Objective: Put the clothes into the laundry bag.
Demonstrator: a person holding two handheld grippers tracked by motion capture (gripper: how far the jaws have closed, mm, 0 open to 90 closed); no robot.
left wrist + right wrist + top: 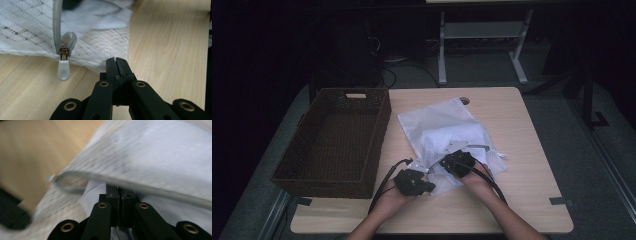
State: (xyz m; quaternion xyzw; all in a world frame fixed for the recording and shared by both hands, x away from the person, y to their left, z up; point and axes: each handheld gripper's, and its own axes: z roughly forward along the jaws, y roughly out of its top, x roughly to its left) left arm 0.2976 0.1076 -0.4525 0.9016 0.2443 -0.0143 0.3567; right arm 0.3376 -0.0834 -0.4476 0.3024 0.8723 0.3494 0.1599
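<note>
Mid-desk, our white mesh zippered laundry bag (447, 137) lies on the pale wooden desk (532, 165). Left hand-held gripper (117, 60) pinches its near edge, beside the zipper pull (63, 70); right hand-held gripper (119, 188) clamps the bag's zipper edge. Dark woven basket (337, 140) stands left; dim room.

Motion blurs the mesh bag (140, 152) and its zipper (75, 176).

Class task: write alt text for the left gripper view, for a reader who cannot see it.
The left tool, jaws shut, pinches the edge of a white mesh laundry bag lying on a light wooden table. To its left, the bag's grey zipper runs down to a slider with a white pull tab resting on the wood.
</note>
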